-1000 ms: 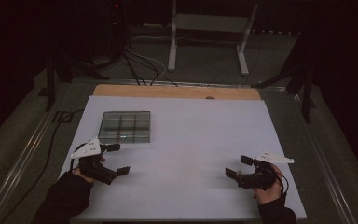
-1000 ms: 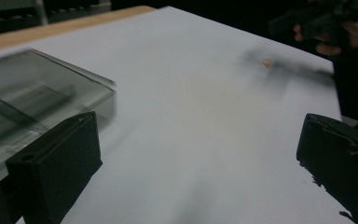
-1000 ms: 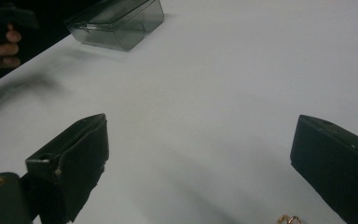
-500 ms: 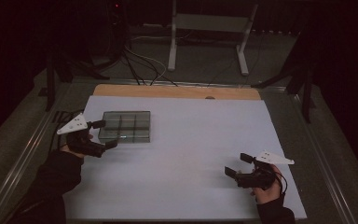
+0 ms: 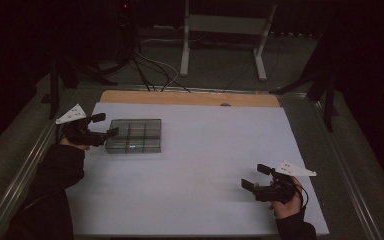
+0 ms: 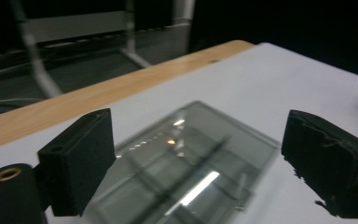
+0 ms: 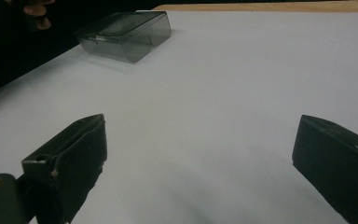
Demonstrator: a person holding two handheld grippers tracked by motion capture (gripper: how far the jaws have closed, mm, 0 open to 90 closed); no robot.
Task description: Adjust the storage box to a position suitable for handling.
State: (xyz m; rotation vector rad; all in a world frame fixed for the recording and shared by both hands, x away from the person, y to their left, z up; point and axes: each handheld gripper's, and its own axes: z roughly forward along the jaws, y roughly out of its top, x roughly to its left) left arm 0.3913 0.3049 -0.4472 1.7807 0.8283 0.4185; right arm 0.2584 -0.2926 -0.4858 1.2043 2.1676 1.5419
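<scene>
Dim room, white-covered desk (image 5: 200, 165); the clear compartment box (image 5: 134, 135) lies flat near the desk's far-left corner, and the left gripper (image 5: 105, 125), unclenched but just narrowing, straddles its near-left end, likely to grasp it; the right gripper (image 5: 257, 177) rests released near the near-right corner.

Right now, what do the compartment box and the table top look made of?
Compartment box: looks like smoky, see-through hard plastic with a glossy finish; the inner dividers show through the lid and light glints off it. Table top: a matte white sheet or board without glare, material unclear; the strip along its far edge looks like pale wood, possibly laminate.
</scene>
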